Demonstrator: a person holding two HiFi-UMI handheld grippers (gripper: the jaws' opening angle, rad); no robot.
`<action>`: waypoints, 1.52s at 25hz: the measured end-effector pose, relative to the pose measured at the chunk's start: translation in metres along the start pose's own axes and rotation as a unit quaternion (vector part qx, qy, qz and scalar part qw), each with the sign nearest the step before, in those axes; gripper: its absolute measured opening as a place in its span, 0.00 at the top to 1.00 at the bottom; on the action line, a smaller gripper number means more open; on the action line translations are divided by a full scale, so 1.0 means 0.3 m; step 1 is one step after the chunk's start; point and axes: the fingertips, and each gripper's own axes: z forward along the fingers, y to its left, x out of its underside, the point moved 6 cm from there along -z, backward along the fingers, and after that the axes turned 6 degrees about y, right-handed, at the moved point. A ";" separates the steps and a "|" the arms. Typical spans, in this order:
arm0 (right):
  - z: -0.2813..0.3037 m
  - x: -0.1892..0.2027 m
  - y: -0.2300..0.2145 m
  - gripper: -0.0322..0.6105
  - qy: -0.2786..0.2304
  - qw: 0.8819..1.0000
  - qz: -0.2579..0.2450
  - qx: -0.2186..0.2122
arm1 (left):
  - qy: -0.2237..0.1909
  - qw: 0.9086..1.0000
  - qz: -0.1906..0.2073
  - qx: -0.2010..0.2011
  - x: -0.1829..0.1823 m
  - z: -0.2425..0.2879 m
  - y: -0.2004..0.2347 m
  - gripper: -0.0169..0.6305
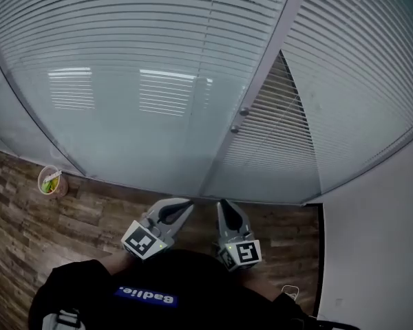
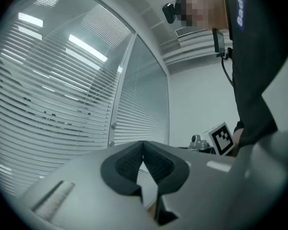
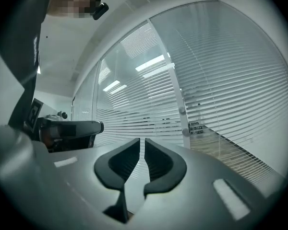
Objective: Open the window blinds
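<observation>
Glossy glass mirrors ceiling lights in front of smooth, pale blinds, set in a matt grey metal frame. The floor shows wood-grain planks with a dull sheen, beside a matt white wall. The left gripper and right gripper have smooth, matt grey plastic shells. The 2 black pads on the right gripper look finely ribbed.

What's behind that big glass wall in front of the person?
White slatted blinds hang behind the glass. They cover nearly all the room beyond; only darker gaps show right of the post.
</observation>
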 end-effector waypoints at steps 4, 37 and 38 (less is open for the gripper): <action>0.047 0.000 0.000 0.89 0.007 1.000 0.006 0.017 | 0.005 1.000 -0.010 0.008 0.002 0.018 0.078 0.97; 0.441 -0.276 -0.356 0.75 -0.026 0.991 -0.085 0.104 | 0.022 0.999 -0.011 -0.047 0.031 0.096 0.161 0.97; 0.457 -0.284 -0.362 0.74 -0.022 0.990 -0.088 0.110 | 0.022 0.999 -0.010 -0.047 0.033 0.094 0.161 0.97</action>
